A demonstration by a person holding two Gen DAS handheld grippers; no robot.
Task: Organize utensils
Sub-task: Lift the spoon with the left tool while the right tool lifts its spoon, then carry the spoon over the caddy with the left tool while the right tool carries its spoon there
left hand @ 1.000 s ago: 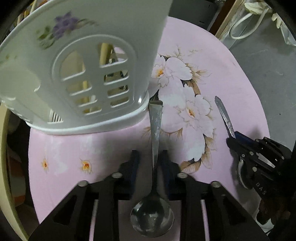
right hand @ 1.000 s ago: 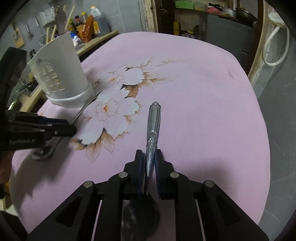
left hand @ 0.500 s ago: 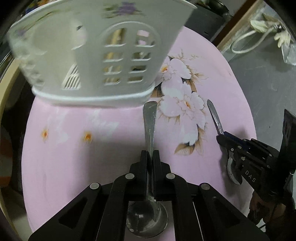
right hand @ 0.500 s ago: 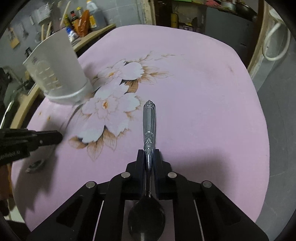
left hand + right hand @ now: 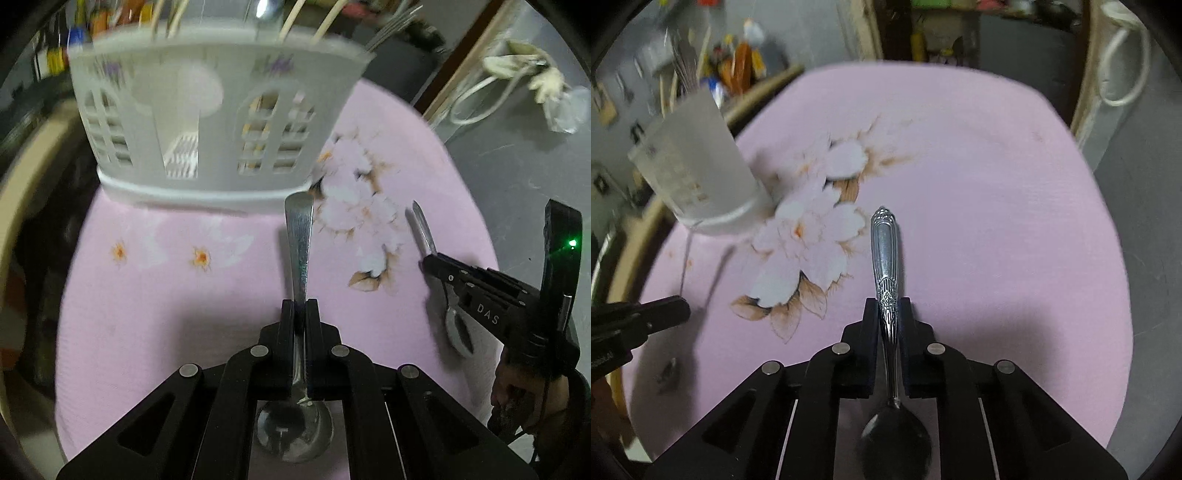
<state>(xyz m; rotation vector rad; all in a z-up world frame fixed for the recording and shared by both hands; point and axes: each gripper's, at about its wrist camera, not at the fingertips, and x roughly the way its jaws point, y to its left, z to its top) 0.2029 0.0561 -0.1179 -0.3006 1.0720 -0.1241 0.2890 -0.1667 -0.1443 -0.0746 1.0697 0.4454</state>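
My left gripper (image 5: 300, 308) is shut on a plain steel spoon (image 5: 300, 243), handle pointing forward, bowl back under the fingers. The spoon hangs above the pink flowered tablecloth (image 5: 166, 302), its handle tip just before the base of the white plastic utensil basket (image 5: 218, 122), which holds chopsticks and other utensils. My right gripper (image 5: 889, 310) is shut on an ornate-handled spoon (image 5: 883, 251), lifted off the cloth. In the left wrist view the right gripper (image 5: 428, 264) shows at the right with that spoon. The basket (image 5: 698, 177) stands at the far left of the right wrist view.
The round table's edge curves close at left and right, with grey floor beyond (image 5: 517, 166). A white hose (image 5: 1123, 62) hangs at the right. Bottles and tools crowd a shelf (image 5: 738, 70) behind the basket. A hand (image 5: 524, 391) holds the right gripper.
Both grippers closed on their spoons and lifted them off the cloth. The left gripper drew back and rose, so the basket now looks farther away and its rim shows.
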